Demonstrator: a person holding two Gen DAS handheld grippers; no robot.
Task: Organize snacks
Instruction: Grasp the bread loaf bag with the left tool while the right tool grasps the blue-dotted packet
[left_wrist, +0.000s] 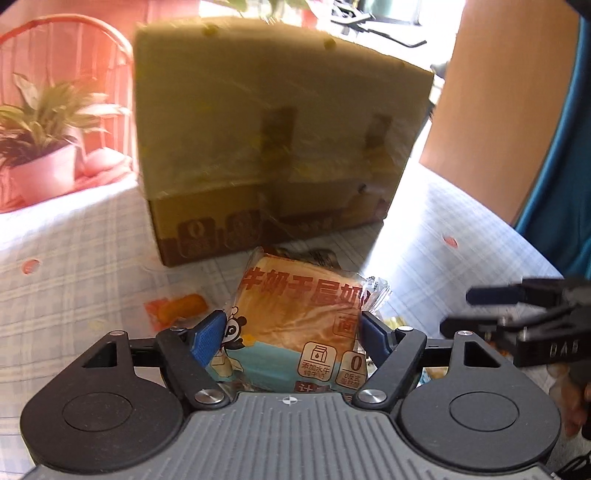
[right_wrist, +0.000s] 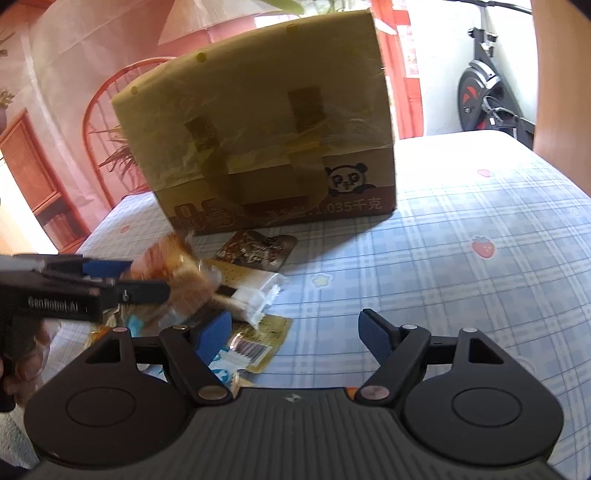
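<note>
Your left gripper (left_wrist: 290, 334) has the bread packet (left_wrist: 295, 332) between its blue pads, which touch both sides of the wrapper, so it looks held, just in front of the cardboard box (left_wrist: 273, 147) on the checked tablecloth (right_wrist: 461, 258). Judge it light, soft and easily crushed, with a slick film wrapper; hold it across the middle of the loaf, gently, not by the crimped ends. Your right gripper (right_wrist: 295, 338) stands wide with nothing between its pads, near the other loose snack packets (right_wrist: 258, 339)
</note>
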